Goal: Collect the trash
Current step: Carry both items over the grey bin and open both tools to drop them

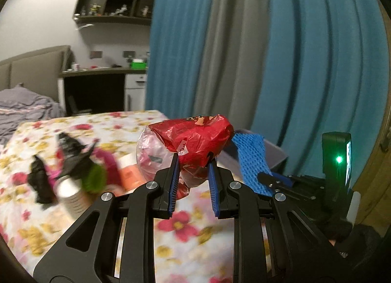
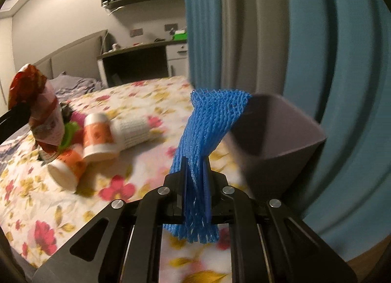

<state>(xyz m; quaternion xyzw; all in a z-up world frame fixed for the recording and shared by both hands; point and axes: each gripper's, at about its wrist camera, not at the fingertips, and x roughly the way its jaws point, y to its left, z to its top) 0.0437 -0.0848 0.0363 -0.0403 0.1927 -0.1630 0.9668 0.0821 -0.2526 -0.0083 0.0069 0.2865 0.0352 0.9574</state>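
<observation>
In the left wrist view my left gripper (image 1: 193, 162) is shut on a crumpled red plastic wrapper (image 1: 195, 140), lifted above the flowered bedsheet (image 1: 180, 229). The same red wrapper (image 2: 29, 90) shows at the left edge of the right wrist view. My right gripper (image 2: 195, 164) is shut on a blue foam net (image 2: 207, 131) that stands up between its pads and hangs out behind them. The net's top overlaps the rim of a grey bin (image 2: 278, 141). From the left wrist view the blue net (image 1: 251, 158) and right gripper (image 1: 268, 180) sit just right of the wrapper, in front of the bin (image 1: 277, 154).
More trash lies on the bed: two orange-and-white cups (image 2: 97, 134) (image 2: 68, 169), a white tube (image 2: 136, 128), black wrappers (image 1: 40, 181), a can (image 1: 70, 195), green and pink scraps (image 1: 94, 179). Blue and grey curtains (image 1: 244, 51) hang behind the bin. A desk (image 1: 97, 87) stands beyond the bed.
</observation>
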